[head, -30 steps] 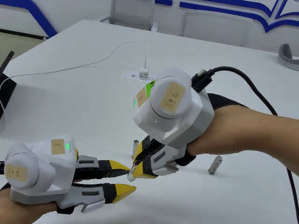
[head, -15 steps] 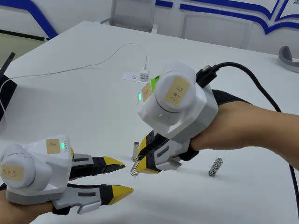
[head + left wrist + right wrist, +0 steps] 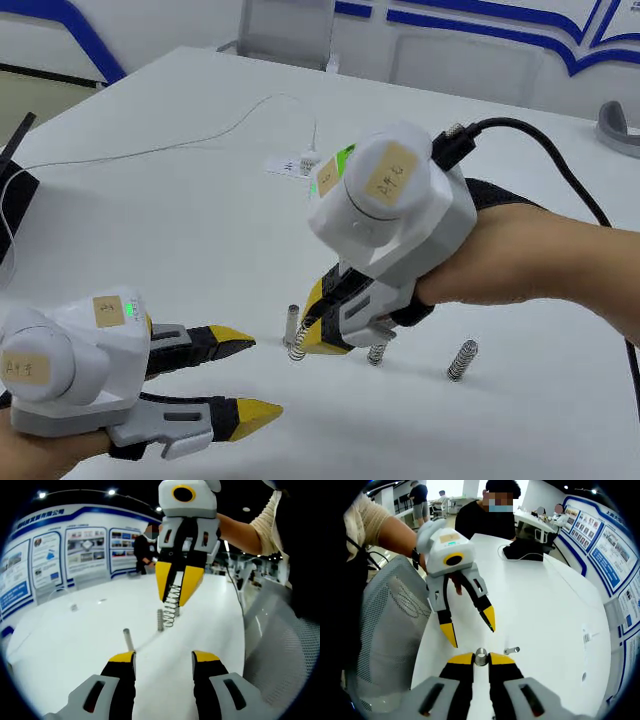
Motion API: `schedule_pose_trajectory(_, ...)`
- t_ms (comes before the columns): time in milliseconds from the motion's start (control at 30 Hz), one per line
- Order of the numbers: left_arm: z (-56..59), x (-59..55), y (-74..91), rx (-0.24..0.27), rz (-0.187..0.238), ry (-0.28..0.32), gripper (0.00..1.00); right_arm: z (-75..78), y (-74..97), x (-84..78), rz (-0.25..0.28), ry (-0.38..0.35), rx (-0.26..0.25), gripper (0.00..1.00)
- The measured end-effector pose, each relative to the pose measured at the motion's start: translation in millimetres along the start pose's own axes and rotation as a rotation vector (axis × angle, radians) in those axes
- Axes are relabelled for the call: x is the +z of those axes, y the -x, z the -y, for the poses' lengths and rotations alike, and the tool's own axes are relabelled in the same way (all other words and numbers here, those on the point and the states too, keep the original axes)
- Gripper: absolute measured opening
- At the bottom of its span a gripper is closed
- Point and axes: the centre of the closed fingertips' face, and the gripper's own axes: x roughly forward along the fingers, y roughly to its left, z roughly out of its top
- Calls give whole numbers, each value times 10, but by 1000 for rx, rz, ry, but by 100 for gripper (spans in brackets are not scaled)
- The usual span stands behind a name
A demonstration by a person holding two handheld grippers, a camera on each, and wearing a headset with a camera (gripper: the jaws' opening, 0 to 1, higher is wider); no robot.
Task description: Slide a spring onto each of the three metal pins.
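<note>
Now that the right gripper, clamping a coiled steel spring, has drawn away from the wide-open, empty left gripper, threading the bare metal pin can follow.

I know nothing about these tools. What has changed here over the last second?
The right gripper has carried the spring away from the tips of the left gripper, nearer the bare pin. The left gripper drew back slightly. Unchanged: the right gripper's hold on the spring, the left gripper's open jaws, the pin, the loose spring on the table.
</note>
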Motion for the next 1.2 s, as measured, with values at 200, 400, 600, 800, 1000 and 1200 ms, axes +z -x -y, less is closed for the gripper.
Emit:
schedule_pose_trajectory(200,-13,-12,-1,8,1,6,47,77,8,-23,-9,-5,-8,12)
schedule_pose_trajectory(400,-10,-20,-2,11,3,9,49,180,18,-36,-17,-10,-15,12)
schedule_pose_trajectory(600,-15,-31,3,15,2,14,49,281,15,-36,-25,-12,-24,12)
schedule_pose_trajectory(800,-20,-29,1,17,4,17,50,398,3,-41,-30,-23,-33,12)
schedule_pose_trajectory(1000,-22,-35,1,18,5,21,50,479,-26,-50,-36,-33,-38,12)
schedule_pose_trajectory(1200,-19,-39,3,18,4,24,51,551,-86,-81,-44,-48,-36,12)
